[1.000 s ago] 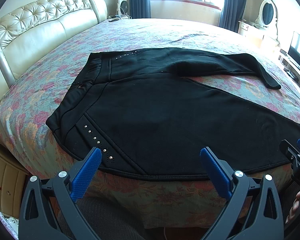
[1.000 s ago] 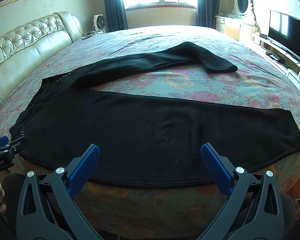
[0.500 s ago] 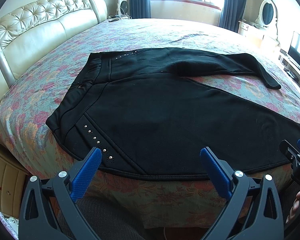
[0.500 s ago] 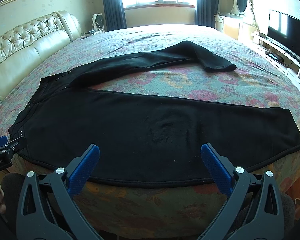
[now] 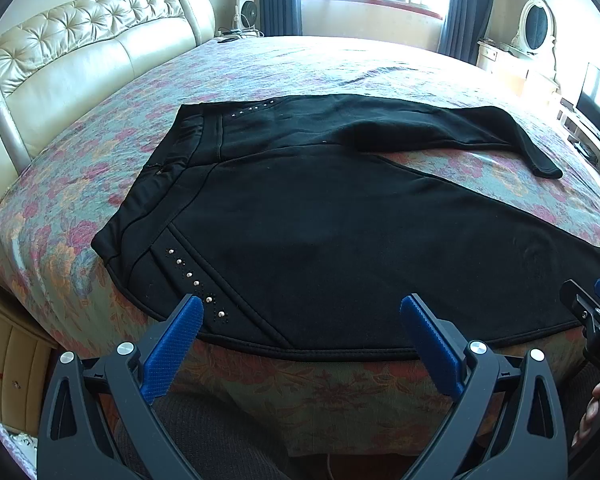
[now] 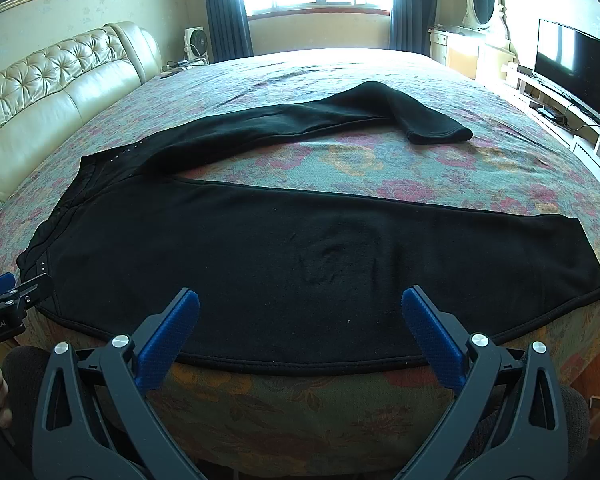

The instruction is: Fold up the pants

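Black pants point(image 5: 320, 216) lie spread flat on the bed, waistband to the left with silver studs near the hip, legs splayed apart to the right. They also show in the right wrist view point(image 6: 300, 248). The far leg bends at its cuff point(image 6: 440, 130); the near leg runs along the bed's front edge. My left gripper point(image 5: 300, 312) is open and empty, just short of the hem by the near hip. My right gripper point(image 6: 300, 308) is open and empty, over the near leg's front hem.
The floral bedspread point(image 5: 340, 64) covers a wide bed with a cream tufted headboard point(image 5: 80, 52) on the left. A TV point(image 6: 576, 64) and low cabinet stand at the right, a vanity mirror point(image 6: 482, 0) behind. A fan point(image 6: 196, 42) stands by the window.
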